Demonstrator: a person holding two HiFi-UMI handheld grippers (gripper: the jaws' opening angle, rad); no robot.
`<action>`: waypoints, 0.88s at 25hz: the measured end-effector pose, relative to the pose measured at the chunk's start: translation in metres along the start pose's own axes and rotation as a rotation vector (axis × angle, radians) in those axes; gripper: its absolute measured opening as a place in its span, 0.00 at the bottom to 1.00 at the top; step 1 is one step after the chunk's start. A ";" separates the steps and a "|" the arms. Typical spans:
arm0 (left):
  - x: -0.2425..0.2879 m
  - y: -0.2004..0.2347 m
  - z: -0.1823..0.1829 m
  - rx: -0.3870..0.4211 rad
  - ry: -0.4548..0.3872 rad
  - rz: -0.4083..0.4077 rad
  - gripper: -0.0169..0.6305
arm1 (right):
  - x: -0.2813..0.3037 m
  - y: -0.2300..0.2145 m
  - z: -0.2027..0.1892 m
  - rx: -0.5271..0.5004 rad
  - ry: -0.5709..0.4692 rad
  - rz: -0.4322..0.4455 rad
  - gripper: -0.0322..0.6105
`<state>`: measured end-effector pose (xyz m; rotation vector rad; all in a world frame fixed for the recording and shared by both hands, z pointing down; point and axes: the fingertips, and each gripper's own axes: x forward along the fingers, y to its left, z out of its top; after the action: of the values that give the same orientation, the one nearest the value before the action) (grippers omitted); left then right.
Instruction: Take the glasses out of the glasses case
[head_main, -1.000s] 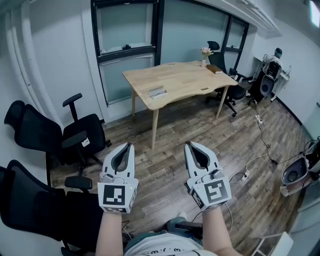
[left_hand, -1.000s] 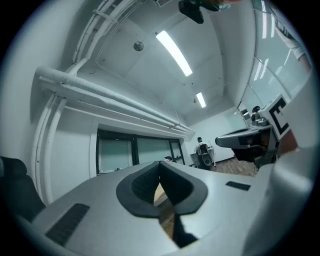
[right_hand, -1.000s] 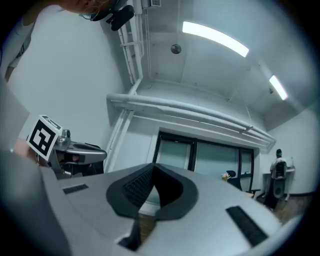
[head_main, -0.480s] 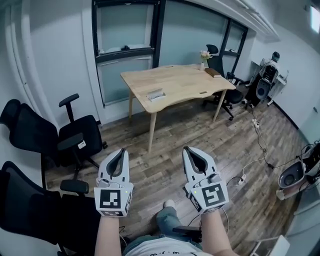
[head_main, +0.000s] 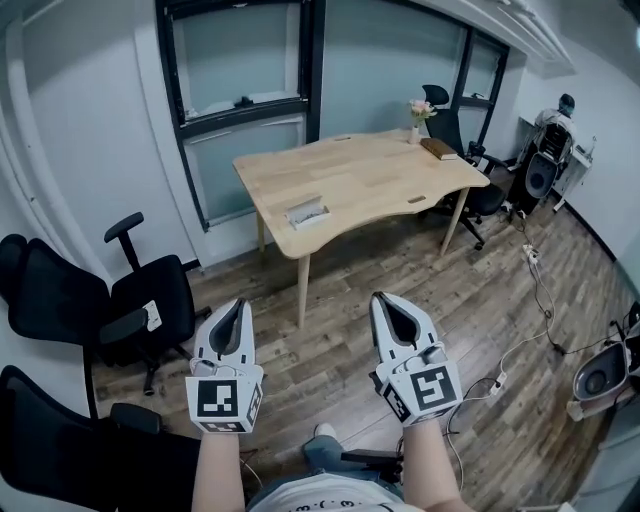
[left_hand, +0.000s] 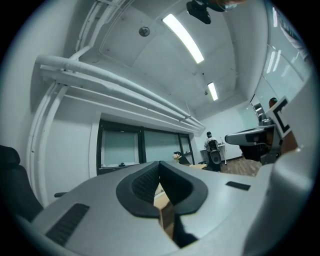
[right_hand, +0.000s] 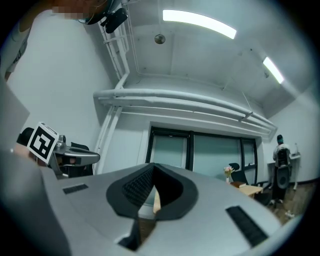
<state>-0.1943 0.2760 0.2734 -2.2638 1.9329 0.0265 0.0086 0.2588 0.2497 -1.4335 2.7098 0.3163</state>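
A small pale glasses case (head_main: 306, 212) lies closed on the near left part of a light wooden table (head_main: 370, 175), well ahead of me in the head view. No glasses are visible. My left gripper (head_main: 236, 304) and right gripper (head_main: 389, 298) are held side by side over the wood floor, far short of the table, pointing toward it. Both are shut, fingertips touching, with nothing between them. In the left gripper view the left gripper (left_hand: 160, 164) shows a sliver of table through its gap. The right gripper (right_hand: 153, 167) looks the same in its own view.
Black office chairs (head_main: 120, 300) stand at my left, another chair (head_main: 475, 165) behind the table's right end. A flower vase (head_main: 415, 108) and a book (head_main: 440, 148) sit on the far table edge. Cables (head_main: 540, 290) trail on the floor at right. A person (head_main: 565, 105) is far right.
The whole view has moved closer to the table, and both grippers have come forward with it, side by side. Their jaws stay shut and empty.
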 end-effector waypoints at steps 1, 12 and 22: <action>0.021 -0.002 0.001 0.002 -0.005 0.004 0.05 | 0.014 -0.016 -0.001 -0.012 -0.004 0.003 0.07; 0.182 -0.022 -0.019 0.028 0.030 -0.024 0.05 | 0.119 -0.129 -0.039 -0.004 0.014 -0.010 0.07; 0.314 -0.011 -0.064 -0.046 0.036 -0.131 0.05 | 0.215 -0.192 -0.094 -0.016 0.077 -0.026 0.07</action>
<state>-0.1388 -0.0385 0.3006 -2.4324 1.8142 0.0150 0.0487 -0.0397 0.2801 -1.5147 2.7521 0.2885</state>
